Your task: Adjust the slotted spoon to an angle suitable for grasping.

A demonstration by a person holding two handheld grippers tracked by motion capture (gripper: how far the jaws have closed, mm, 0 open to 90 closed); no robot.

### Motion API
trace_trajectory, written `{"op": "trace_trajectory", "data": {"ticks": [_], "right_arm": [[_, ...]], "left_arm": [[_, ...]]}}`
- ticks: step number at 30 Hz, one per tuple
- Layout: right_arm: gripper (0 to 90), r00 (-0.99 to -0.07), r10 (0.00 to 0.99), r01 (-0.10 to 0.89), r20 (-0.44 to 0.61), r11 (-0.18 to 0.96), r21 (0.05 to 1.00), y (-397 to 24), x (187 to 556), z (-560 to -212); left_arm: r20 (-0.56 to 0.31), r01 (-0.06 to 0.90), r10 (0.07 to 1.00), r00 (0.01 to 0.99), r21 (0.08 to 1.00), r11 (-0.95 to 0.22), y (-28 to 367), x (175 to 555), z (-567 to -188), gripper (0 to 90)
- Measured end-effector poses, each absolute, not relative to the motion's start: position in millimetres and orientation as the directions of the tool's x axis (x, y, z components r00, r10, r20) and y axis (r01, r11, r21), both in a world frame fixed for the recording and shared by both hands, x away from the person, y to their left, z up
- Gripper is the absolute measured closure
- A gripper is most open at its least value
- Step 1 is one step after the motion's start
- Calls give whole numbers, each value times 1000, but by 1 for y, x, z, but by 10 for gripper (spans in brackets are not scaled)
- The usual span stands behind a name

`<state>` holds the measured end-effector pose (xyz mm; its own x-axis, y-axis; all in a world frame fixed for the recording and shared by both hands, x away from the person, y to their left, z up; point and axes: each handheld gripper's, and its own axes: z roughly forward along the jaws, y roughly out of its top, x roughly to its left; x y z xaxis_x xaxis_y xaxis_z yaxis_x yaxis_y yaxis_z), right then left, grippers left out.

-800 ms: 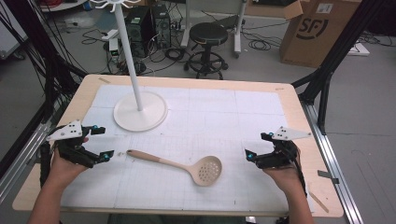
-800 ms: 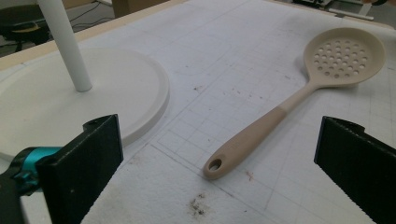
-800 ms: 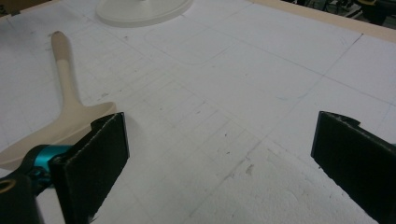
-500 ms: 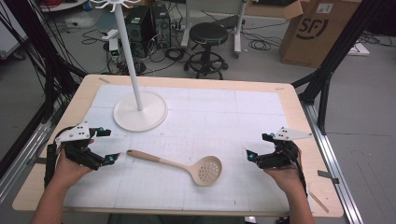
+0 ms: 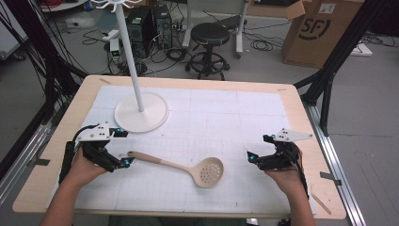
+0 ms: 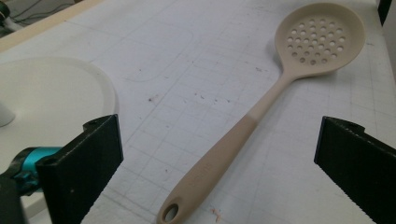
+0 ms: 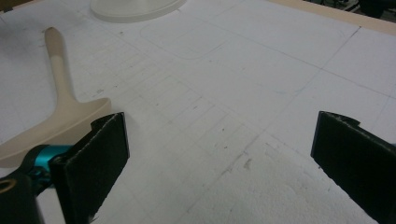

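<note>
Slotted spoon (image 5: 181, 166) lies flat on desk (image 5: 291, 101), near centre. Left gripper (image 5: 123, 147) spread wide at handle end, nothing held; right gripper (image 5: 256, 147) likewise released. Judged light, rigid, smooth: best taken mid-handle.

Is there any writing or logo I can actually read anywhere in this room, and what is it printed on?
"SF": large dark letters on the side of the cardboard box standing on the floor beyond the table.
Nothing else is readable: the table mat bears only faint grid lines, and the slotted spoon carries no marking.
</note>
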<state>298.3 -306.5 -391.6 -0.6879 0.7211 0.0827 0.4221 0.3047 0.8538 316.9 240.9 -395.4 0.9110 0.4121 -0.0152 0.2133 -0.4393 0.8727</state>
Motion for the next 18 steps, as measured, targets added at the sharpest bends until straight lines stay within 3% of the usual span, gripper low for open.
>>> {"op": "trace_trajectory", "data": {"ticks": [18], "right_arm": [[30, -676, 731, 432, 95, 288, 855, -313, 297, -393]], "left_arm": [[-23, 214, 331, 943, 806, -552, 197, 328, -413, 18]]}}
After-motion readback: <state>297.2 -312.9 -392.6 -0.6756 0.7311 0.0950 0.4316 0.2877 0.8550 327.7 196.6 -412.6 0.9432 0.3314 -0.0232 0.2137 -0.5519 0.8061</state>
